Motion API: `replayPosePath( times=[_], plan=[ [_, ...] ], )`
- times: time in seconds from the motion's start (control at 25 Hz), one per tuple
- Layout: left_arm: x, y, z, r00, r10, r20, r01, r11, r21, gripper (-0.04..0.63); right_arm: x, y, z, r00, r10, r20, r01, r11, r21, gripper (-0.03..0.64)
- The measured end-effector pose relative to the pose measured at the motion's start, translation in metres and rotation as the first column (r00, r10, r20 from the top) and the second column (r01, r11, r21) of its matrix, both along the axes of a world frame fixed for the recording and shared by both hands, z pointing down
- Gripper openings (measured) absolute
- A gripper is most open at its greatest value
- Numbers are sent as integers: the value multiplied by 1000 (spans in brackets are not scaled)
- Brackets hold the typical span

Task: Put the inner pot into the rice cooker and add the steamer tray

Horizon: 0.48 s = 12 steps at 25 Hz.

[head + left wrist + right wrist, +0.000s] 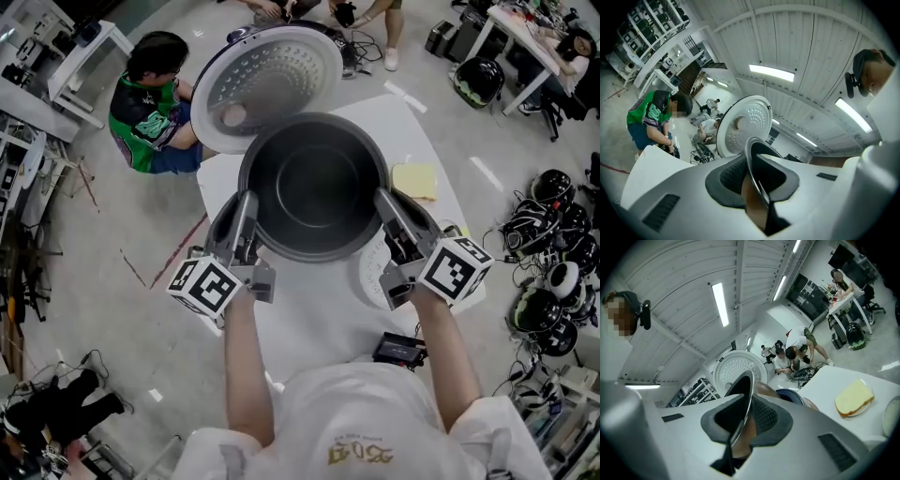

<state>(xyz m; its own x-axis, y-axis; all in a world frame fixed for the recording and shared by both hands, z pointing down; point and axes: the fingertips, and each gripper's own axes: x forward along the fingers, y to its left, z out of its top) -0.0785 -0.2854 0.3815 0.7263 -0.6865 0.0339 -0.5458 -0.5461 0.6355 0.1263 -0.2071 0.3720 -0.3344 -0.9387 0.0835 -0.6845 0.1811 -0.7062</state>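
Now, in the head view, the pot hangs over the white desk, carried level at its rim by the left gripper on one side and the right gripper on the other. The lid stands open just beyond it. A white round piece, probably the tray, lies on the desk, half under the right gripper. In the left gripper view, the jaws pinch the pot's thin rim between their dark pads, with the lid behind. In the right gripper view, the jaws likewise clamp the rim, and the cooker shows just past them, its mouth open. The step in hand seems to be seating the pot. The next move calls for centring it over the cooker's mouth, lowering both sides evenly and then letting go, so the tray can follow.
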Motion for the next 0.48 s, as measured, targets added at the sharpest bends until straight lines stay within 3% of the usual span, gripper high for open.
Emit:
replayPosePath(
  times=[0.48],
  plan=[
    [12, -13, 32, 996, 26, 84, -24, 999, -31, 86, 12, -13, 38, 1000, 2, 2, -2, 996, -86, 60]
  ],
)
